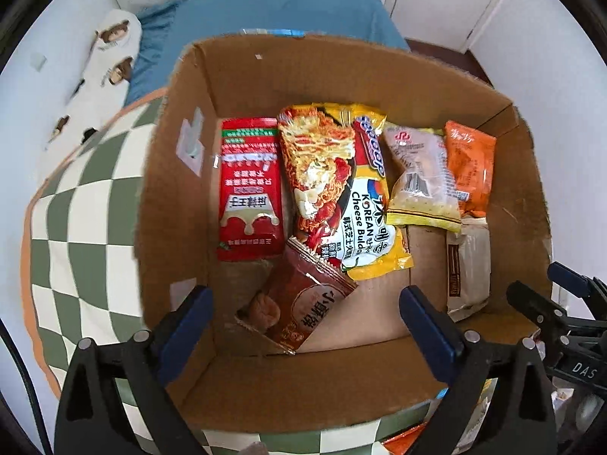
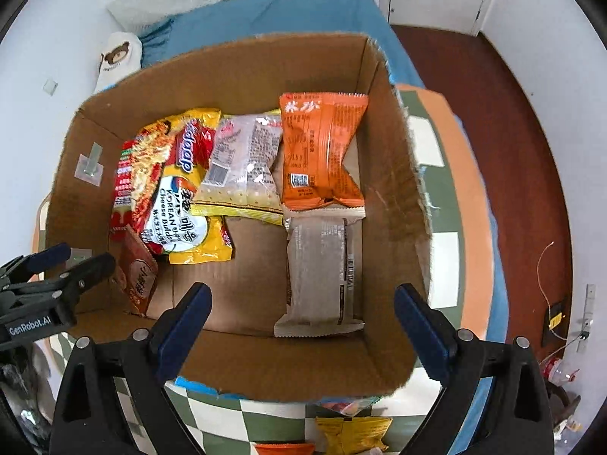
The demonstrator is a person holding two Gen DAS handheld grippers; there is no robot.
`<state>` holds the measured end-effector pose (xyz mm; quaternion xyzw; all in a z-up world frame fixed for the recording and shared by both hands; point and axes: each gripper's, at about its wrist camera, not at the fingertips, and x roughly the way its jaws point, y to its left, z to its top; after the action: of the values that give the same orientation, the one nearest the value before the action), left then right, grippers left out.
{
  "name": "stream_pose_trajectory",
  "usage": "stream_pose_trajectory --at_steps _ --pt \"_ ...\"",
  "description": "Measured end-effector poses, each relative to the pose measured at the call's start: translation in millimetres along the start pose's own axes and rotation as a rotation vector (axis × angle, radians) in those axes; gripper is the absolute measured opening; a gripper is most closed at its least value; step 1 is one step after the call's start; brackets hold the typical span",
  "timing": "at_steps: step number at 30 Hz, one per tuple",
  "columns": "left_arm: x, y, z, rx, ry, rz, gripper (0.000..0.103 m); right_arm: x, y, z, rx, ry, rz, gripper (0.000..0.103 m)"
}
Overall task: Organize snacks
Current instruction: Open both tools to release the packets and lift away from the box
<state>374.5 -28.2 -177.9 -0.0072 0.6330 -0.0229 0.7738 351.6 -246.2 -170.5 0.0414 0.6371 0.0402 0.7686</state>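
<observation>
An open cardboard box point(image 1: 182, 197) point(image 2: 402, 174) holds several snack packs. In the left wrist view: a red pack point(image 1: 250, 189), a yellow Korean noodle pack point(image 1: 341, 185), a pale pack point(image 1: 421, 178), an orange pack point(image 1: 470, 167), a grey-white pack point(image 1: 468, 273) and a brown pack point(image 1: 303, 303) leaning at the near wall. The right wrist view shows the noodle pack point(image 2: 178, 197), pale pack point(image 2: 242, 167), orange pack point(image 2: 322, 151), grey-white pack point(image 2: 322, 276) and brown pack point(image 2: 138, 276). My left gripper point(image 1: 303, 314) is open above the brown pack. My right gripper point(image 2: 303, 314) is open and empty over the box's near edge.
The box stands on a green and white checkered cushion point(image 1: 76, 227) point(image 2: 436, 151) on a blue bed point(image 1: 284, 11). More snack packs point(image 2: 353, 432) lie on the cushion in front of the box. A bear-print pillow point(image 1: 110, 60) lies at the back left. Dark wooden floor point(image 2: 512, 113) is to the right.
</observation>
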Motion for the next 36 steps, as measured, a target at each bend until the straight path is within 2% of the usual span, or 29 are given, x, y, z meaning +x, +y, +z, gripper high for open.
stream_pose_trajectory --at_steps 2,6,12,20,28,32,34,36 --pt "-8.6 0.7 -8.4 -0.004 -0.028 0.024 0.100 -9.8 0.6 -6.3 0.003 -0.032 -0.002 0.099" --pt "-27.1 1.6 -28.7 -0.020 -0.071 -0.001 0.100 -33.6 3.9 -22.9 -0.001 -0.105 -0.011 0.099" --pt "-66.7 -9.8 -61.1 0.001 -0.183 0.010 0.100 -74.3 11.2 -50.4 -0.020 -0.217 -0.008 0.099" --pt "-127.2 -20.6 -99.4 0.031 -0.331 0.009 0.100 -124.4 17.1 -87.3 -0.036 -0.319 0.003 0.099" --pt "-159.0 -23.2 -126.8 0.027 -0.409 0.005 0.100 -170.2 24.7 -114.5 -0.052 -0.414 -0.007 0.099" --pt "-161.1 -23.1 -133.7 0.033 -0.398 -0.012 0.100 -172.4 18.3 -126.6 -0.032 -0.390 0.038 0.099" --pt "-156.6 -27.0 -139.8 0.061 -0.388 -0.008 0.100 -165.3 11.3 -134.5 -0.017 -0.358 0.069 0.099" --pt "-145.5 -33.3 -148.6 0.096 -0.364 0.005 0.100 -152.5 0.6 -146.2 0.011 -0.309 0.064 0.099"
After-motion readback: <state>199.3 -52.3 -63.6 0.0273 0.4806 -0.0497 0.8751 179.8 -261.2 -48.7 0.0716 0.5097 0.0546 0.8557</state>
